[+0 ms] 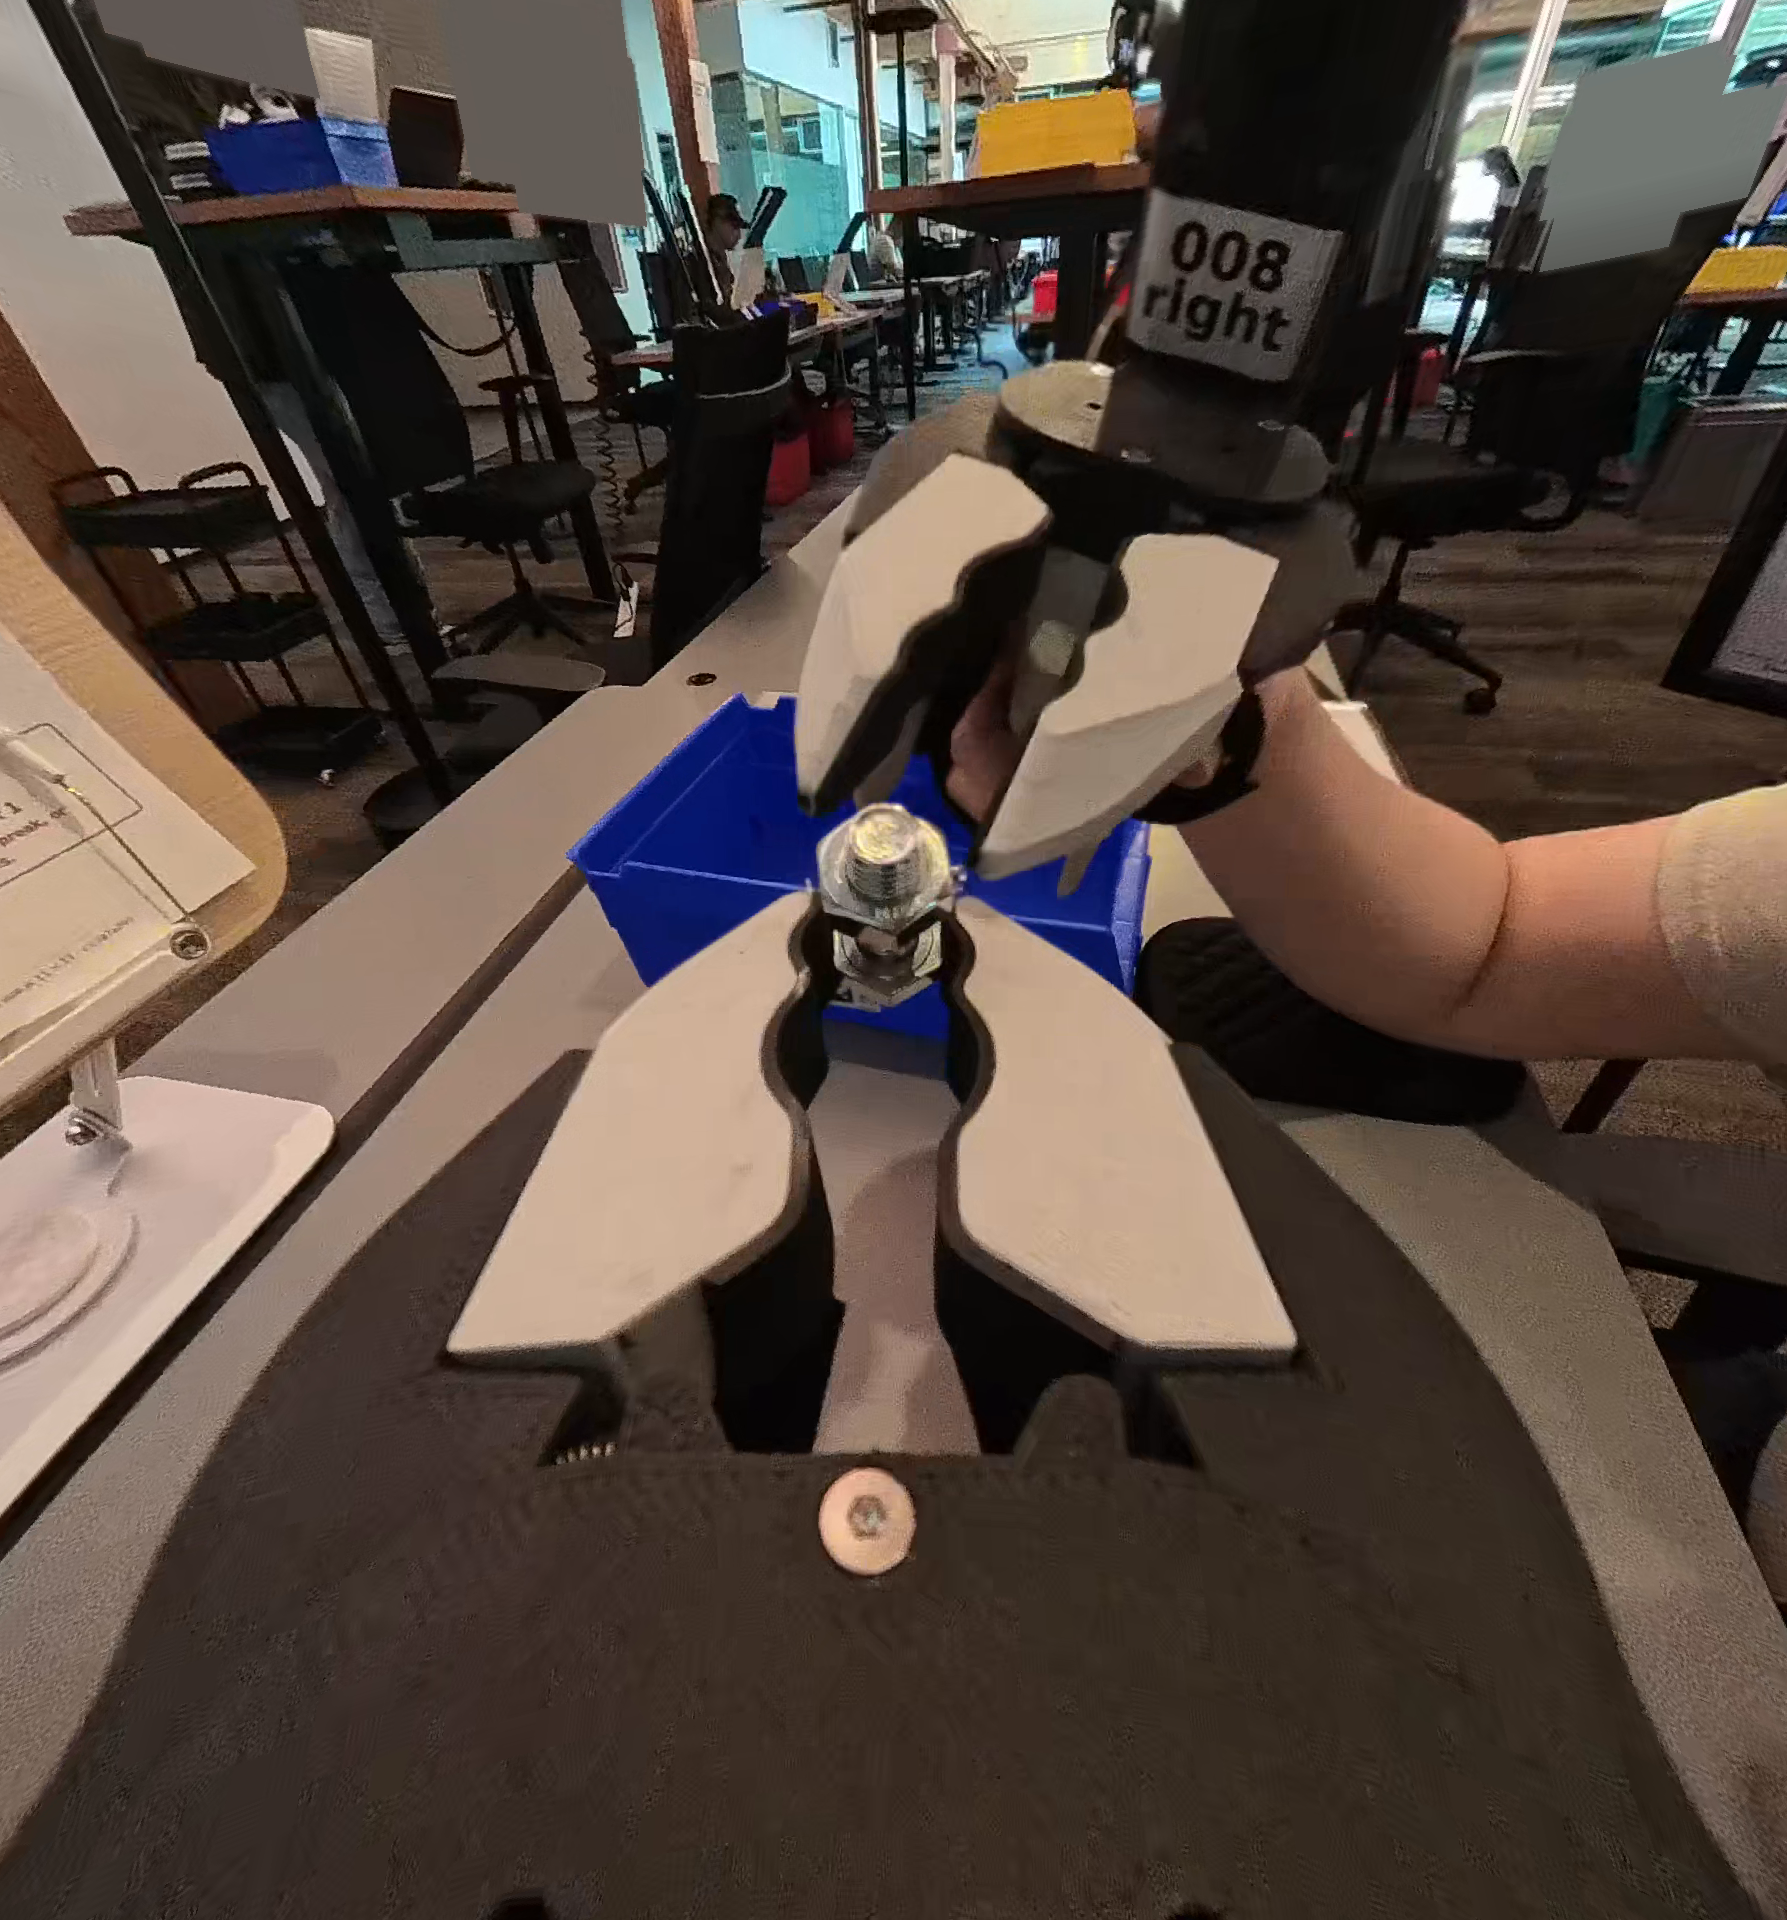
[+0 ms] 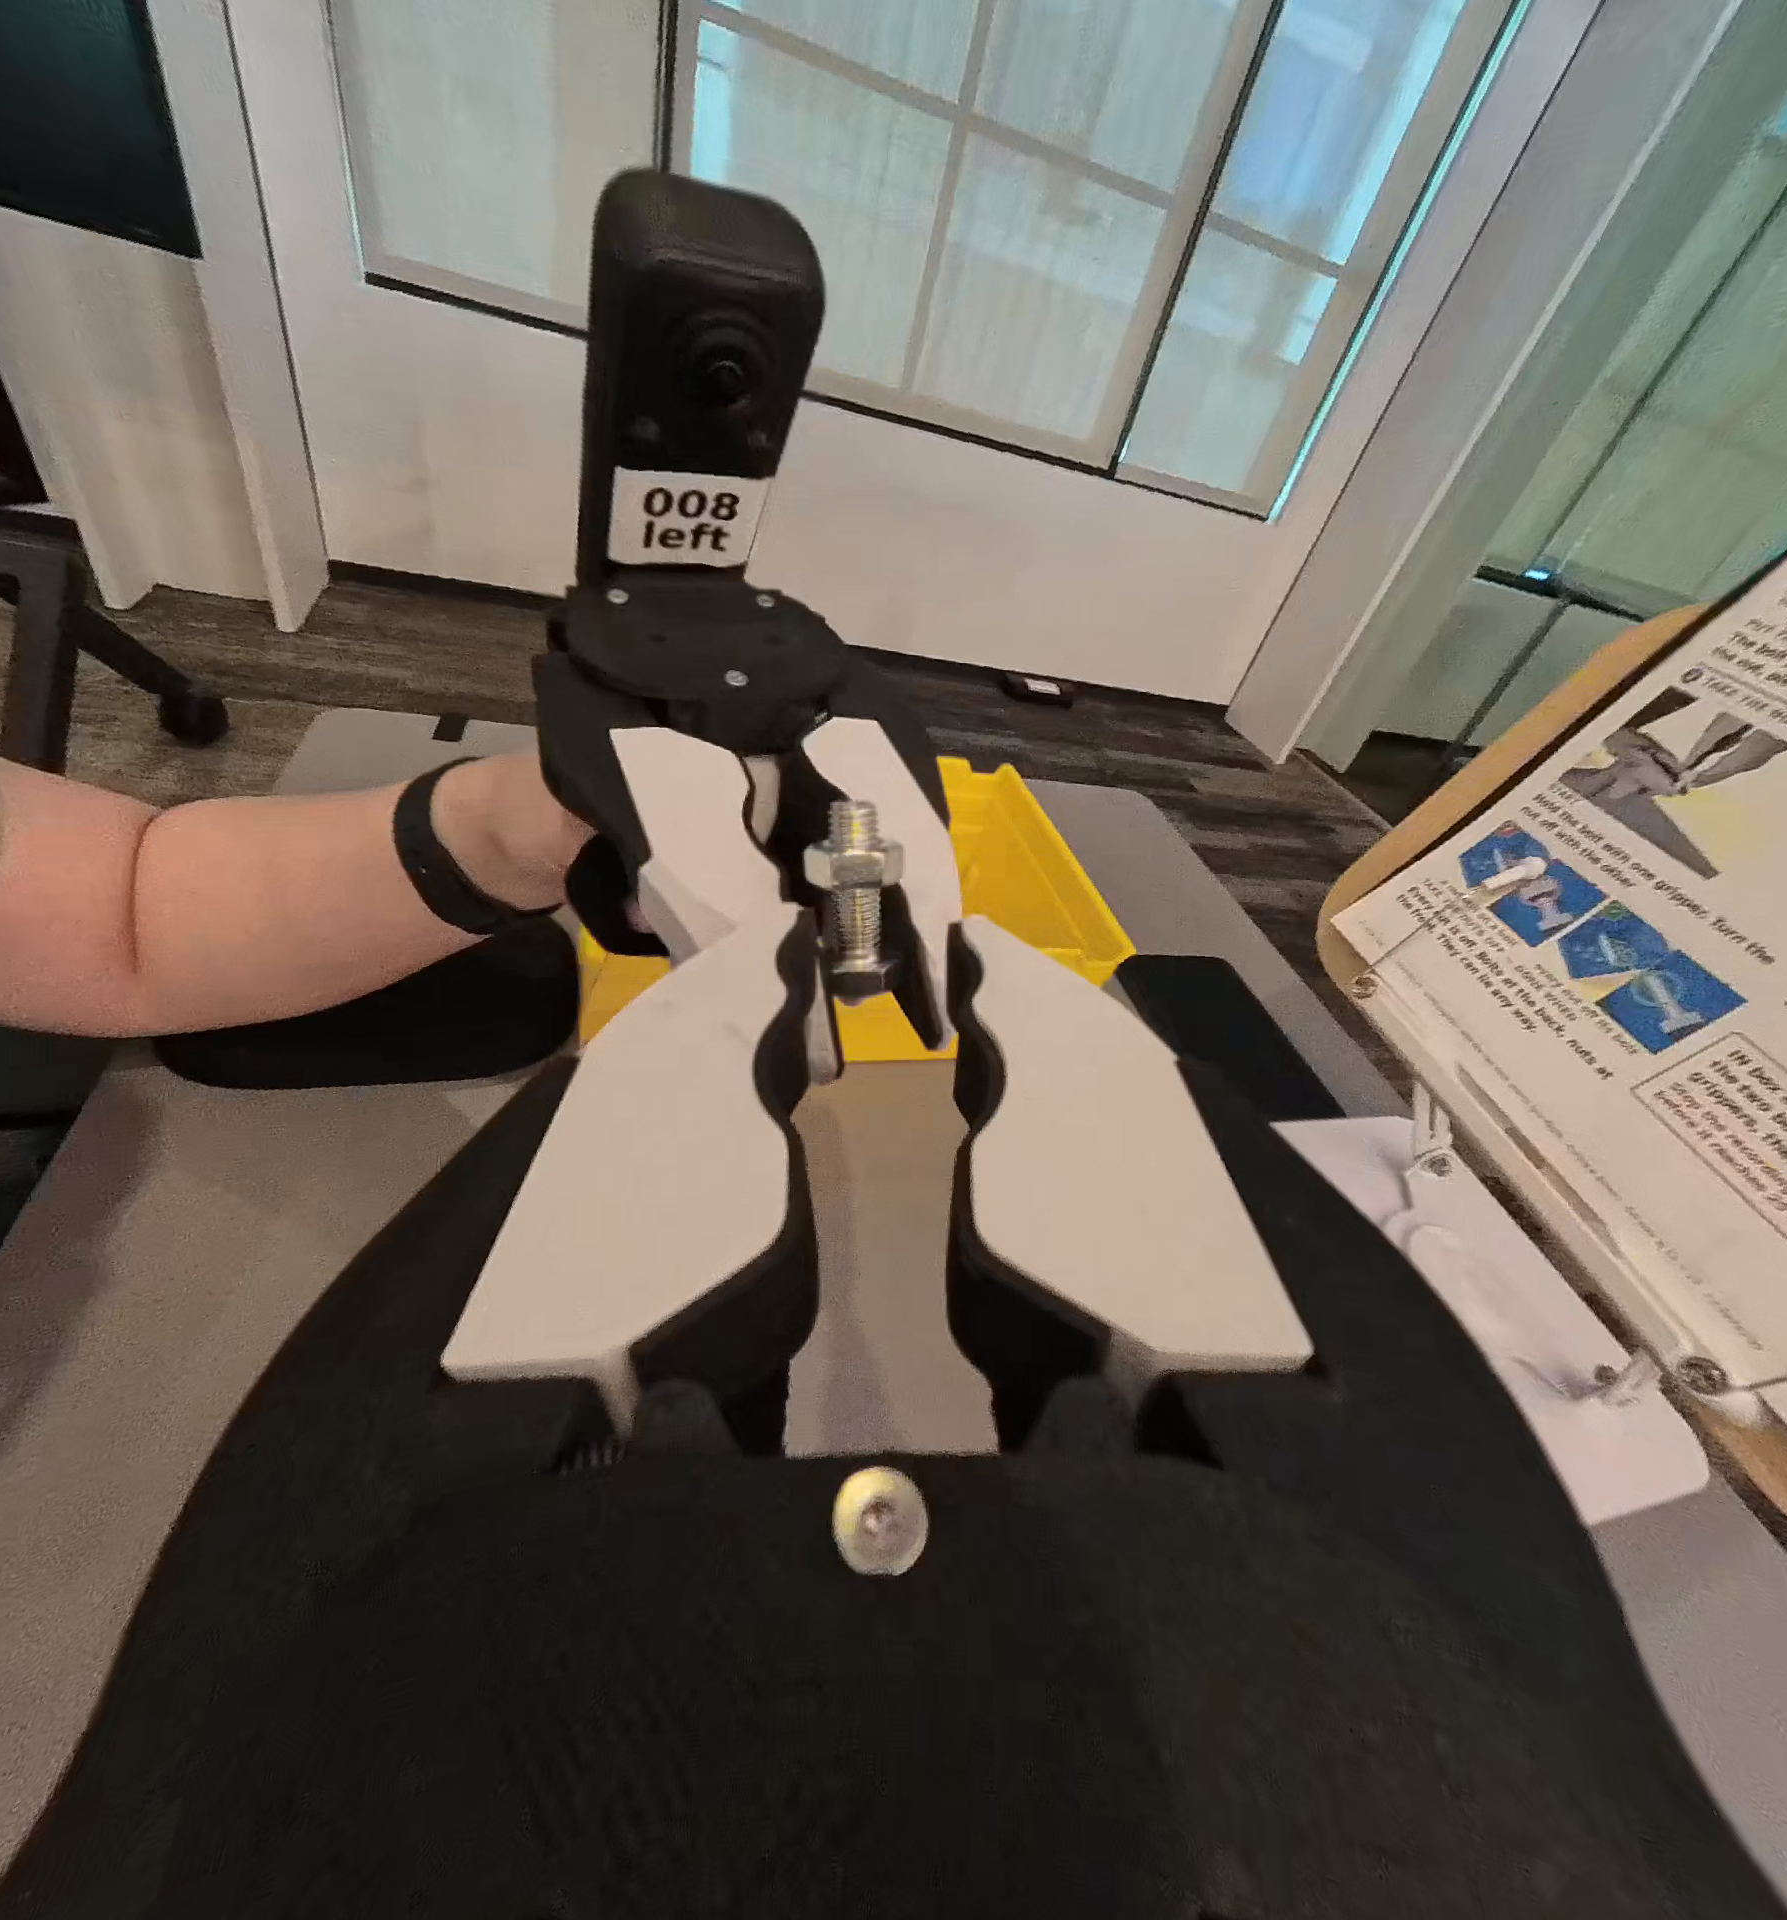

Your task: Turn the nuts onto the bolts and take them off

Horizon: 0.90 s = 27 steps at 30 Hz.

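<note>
The bolt was held clamped upright in the left gripper above the blue bin, w/ the nut judged approx. halfway along the thread, not yet removed, and the right gripper parked apart just above the bolt.

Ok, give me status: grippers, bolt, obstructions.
Left gripper shut on bolt, nut partway down the thread. Right gripper open, empty, beside it. Nothing in the way.

Free room, left wrist view: open air at frame centre above the bolt. Obstacles: right gripper spread just above it, blue bin directly behind, instruction stand at left edge. Bare table lower left.
</note>
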Tool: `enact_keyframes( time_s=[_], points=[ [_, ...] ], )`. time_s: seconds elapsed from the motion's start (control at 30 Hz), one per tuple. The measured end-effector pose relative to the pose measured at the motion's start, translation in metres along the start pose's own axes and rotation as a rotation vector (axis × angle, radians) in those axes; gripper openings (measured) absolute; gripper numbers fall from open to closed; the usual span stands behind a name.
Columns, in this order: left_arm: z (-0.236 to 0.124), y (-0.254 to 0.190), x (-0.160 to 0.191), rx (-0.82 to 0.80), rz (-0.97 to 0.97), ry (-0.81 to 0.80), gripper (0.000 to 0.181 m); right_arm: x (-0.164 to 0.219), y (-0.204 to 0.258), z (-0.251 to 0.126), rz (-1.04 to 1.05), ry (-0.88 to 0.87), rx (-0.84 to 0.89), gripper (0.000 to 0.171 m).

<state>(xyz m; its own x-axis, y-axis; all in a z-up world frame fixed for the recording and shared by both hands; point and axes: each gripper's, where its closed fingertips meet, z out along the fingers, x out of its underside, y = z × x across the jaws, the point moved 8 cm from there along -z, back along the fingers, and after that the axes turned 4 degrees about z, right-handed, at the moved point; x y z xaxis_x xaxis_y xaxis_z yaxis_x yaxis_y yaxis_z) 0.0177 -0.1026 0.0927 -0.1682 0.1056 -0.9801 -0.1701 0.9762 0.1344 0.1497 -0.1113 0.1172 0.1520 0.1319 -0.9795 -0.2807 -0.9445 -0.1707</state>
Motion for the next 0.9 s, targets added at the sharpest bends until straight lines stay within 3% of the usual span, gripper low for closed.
enact_keyframes(
  time_s=[0.4, 0.7, 0.9],
  points=[
    [0.006, -0.008, 0.007, 0.115, -0.004, 0.089, 0.018, 0.013, 0.005, 0.007, -0.020, 0.038, -0.162, 0.009],
    [0.002, -0.004, 0.005, 0.204, -0.163, 0.019, 0.027, 0.013, -0.011, 0.003, 0.271, -0.050, -0.296, 0.009],
    [0.004, -0.002, 0.004, 0.214, -0.204, -0.031, 0.033, 0.014, -0.017, 0.003, 0.295, -0.110, -0.276, 0.009]
  ],
)
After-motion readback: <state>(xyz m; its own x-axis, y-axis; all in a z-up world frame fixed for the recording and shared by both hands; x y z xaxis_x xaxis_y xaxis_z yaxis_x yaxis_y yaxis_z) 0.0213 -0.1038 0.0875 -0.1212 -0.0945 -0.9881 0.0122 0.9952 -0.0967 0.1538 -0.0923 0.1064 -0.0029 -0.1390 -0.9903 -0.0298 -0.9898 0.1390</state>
